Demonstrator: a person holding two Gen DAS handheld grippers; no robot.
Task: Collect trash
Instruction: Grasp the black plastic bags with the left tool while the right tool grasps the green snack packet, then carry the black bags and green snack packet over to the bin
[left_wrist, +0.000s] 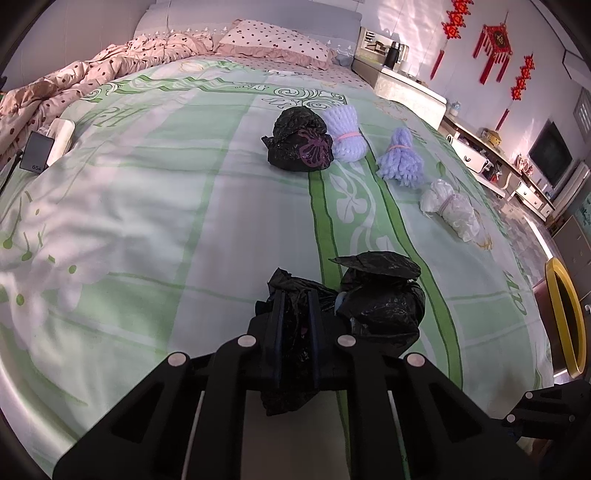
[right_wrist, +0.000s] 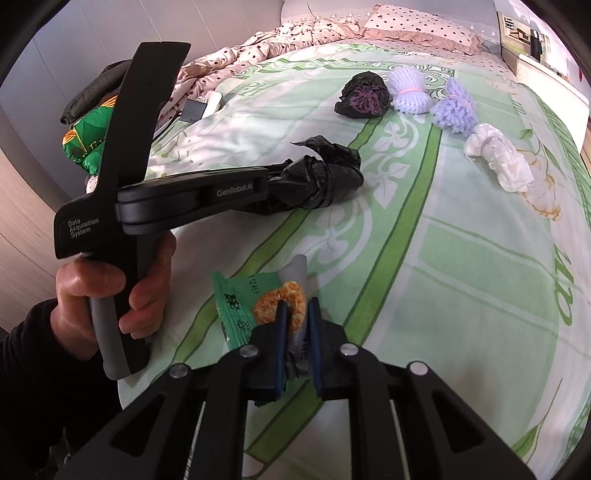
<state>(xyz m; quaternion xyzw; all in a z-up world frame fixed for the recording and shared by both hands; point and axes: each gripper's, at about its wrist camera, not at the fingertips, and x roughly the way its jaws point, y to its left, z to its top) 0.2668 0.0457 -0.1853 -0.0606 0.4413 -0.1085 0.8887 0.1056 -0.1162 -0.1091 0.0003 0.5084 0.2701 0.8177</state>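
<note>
Left gripper jaws clamped tight on a crumpled black plastic trash bag, which sits on the green floral bedsheet at 6 o'clock in the left wrist view. Right gripper jaws pinched on a green snack wrapper with orange food print, 6 o'clock in the right wrist view. A person's hand grips the left handle at 8 o'clock.

From my remote station I see a bed spread with a green floral sheet, a pink dotted quilt and pillow at its far end. Right, red knot ornaments hang on a sunlit white wall above a pale dresser and a dark television.
</note>
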